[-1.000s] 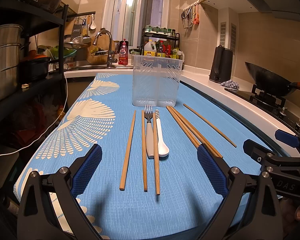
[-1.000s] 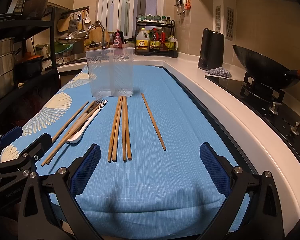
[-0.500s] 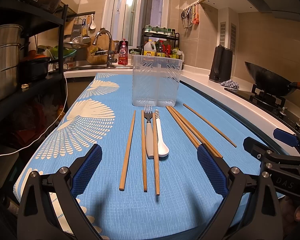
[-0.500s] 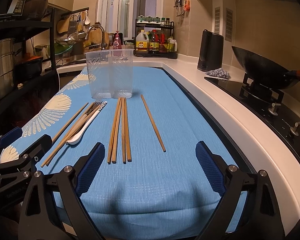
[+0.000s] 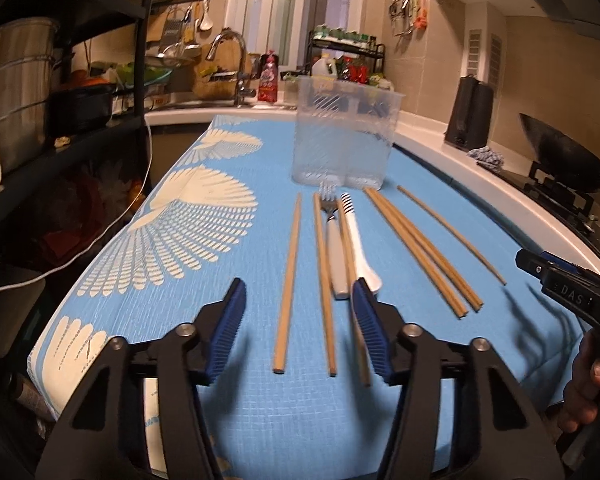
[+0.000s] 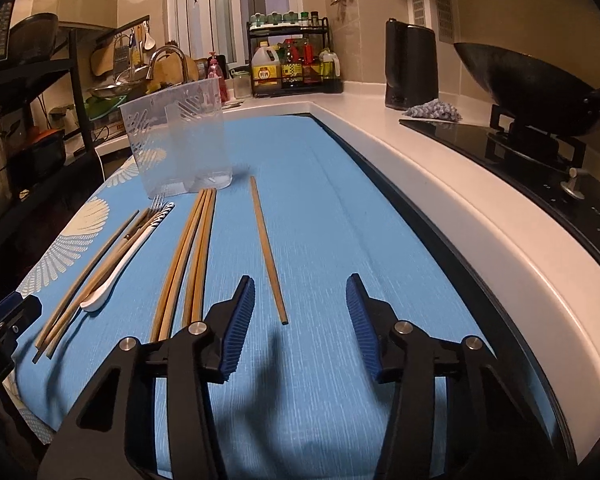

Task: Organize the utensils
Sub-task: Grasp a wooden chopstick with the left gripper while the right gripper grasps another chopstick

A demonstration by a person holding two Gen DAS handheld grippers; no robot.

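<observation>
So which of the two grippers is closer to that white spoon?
Left. The left gripper hovers just short of the white spoon, its right pad by the bowl. The right gripper is farther right, beyond the chopstick bundle.

wooden chopsticks [image 5: 287,284], clear plastic holder [image 5: 346,136], woven cloth [image 6: 340,208]

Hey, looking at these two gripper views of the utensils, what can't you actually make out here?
- Left wrist view: the near end of one chopstick is hidden behind the left gripper finger.
- Right wrist view: the near ends of the bundled chopsticks are hidden behind the right gripper finger.
- Both views: the clear container inside is too hazy to read.
</observation>
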